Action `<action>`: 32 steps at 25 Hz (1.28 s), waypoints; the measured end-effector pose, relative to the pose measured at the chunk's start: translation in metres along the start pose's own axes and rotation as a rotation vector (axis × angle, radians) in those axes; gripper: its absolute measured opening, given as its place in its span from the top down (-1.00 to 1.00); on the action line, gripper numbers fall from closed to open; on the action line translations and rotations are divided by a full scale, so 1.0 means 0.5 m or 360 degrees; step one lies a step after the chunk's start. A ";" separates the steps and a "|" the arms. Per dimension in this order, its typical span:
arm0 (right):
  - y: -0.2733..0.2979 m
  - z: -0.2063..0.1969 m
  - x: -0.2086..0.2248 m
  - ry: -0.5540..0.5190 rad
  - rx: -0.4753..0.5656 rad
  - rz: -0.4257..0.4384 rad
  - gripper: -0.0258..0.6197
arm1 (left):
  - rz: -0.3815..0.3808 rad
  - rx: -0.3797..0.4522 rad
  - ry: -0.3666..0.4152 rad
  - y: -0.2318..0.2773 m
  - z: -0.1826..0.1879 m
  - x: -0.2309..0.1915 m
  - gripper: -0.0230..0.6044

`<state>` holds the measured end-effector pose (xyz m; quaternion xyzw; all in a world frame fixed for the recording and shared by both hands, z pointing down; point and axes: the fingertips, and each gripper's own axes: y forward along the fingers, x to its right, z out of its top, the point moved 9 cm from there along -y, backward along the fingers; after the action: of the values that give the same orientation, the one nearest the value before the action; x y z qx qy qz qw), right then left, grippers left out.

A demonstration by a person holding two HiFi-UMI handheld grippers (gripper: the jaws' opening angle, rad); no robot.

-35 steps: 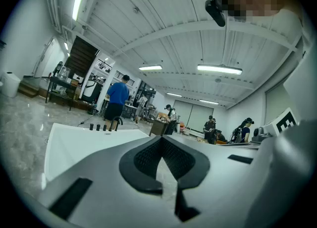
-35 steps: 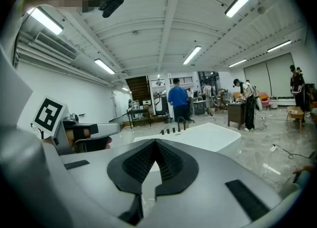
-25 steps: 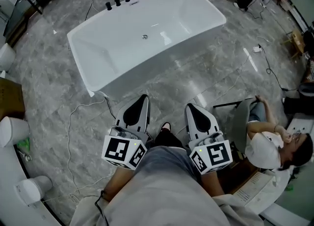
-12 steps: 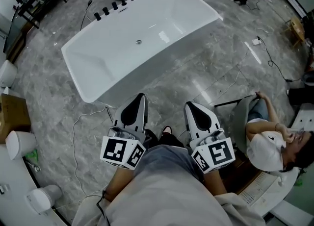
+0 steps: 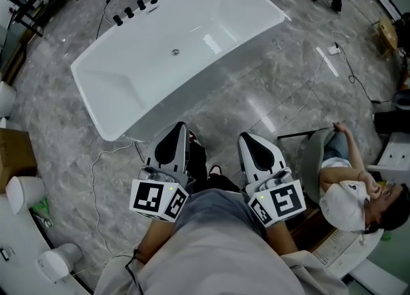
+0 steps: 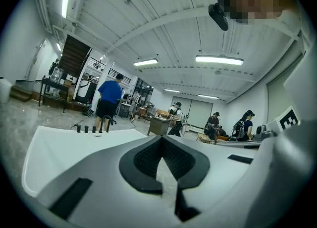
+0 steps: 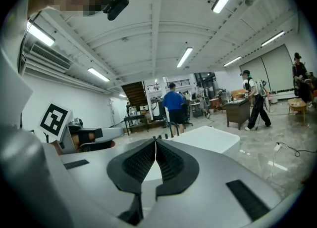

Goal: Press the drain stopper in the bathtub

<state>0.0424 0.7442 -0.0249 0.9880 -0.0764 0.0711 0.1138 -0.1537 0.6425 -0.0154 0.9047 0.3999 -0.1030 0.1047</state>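
Note:
The white bathtub (image 5: 122, 89) stands on the grey floor ahead of me, with the small round drain stopper (image 5: 174, 51) in the middle of its bottom. Black tap fittings (image 5: 136, 4) line its far rim. My left gripper (image 5: 180, 127) and right gripper (image 5: 246, 137) are held side by side near my body, well short of the tub's near wall. Both are shut with nothing between the pads. In the left gripper view the tub (image 6: 64, 148) and its taps (image 6: 91, 129) lie beyond the closed gripper (image 6: 162, 142). The right gripper view shows a tub corner (image 7: 208, 138) past its gripper (image 7: 155, 144).
A person in white (image 5: 343, 194) sits at the right by a dark chair (image 5: 307, 153). Cables (image 5: 96, 159) run over the floor near the tub. White ceramic fixtures (image 5: 24, 190) and a cardboard box (image 5: 14, 150) stand at the left. A person in blue (image 6: 110, 98) stands behind the tub.
The tub has slid left and slightly up in the head view, and my foot has come forward between the grippers. Both grippers stay shut and level.

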 end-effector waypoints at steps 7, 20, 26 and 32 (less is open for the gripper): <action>0.130 0.030 0.065 -0.0004 -0.0042 0.0019 0.87 | -0.0018 -0.0020 -0.0018 0.129 0.020 -0.065 0.91; 0.416 0.094 0.112 0.0000 -0.0095 0.0107 0.87 | 0.0017 -0.0055 -0.0020 0.313 0.093 -0.249 0.91; 0.532 0.136 0.114 -0.0037 -0.0069 0.0138 0.87 | 0.0042 -0.0012 -0.0013 0.364 0.134 -0.333 0.91; 0.599 0.163 0.116 -0.0091 -0.0066 0.0168 0.87 | 0.0060 0.0008 -0.0015 0.402 0.159 -0.377 0.91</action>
<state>0.0590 0.4289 -0.0300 0.9816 -0.1333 0.0471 0.1282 -0.1363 0.3564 -0.0191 0.9118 0.3821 -0.1064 0.1063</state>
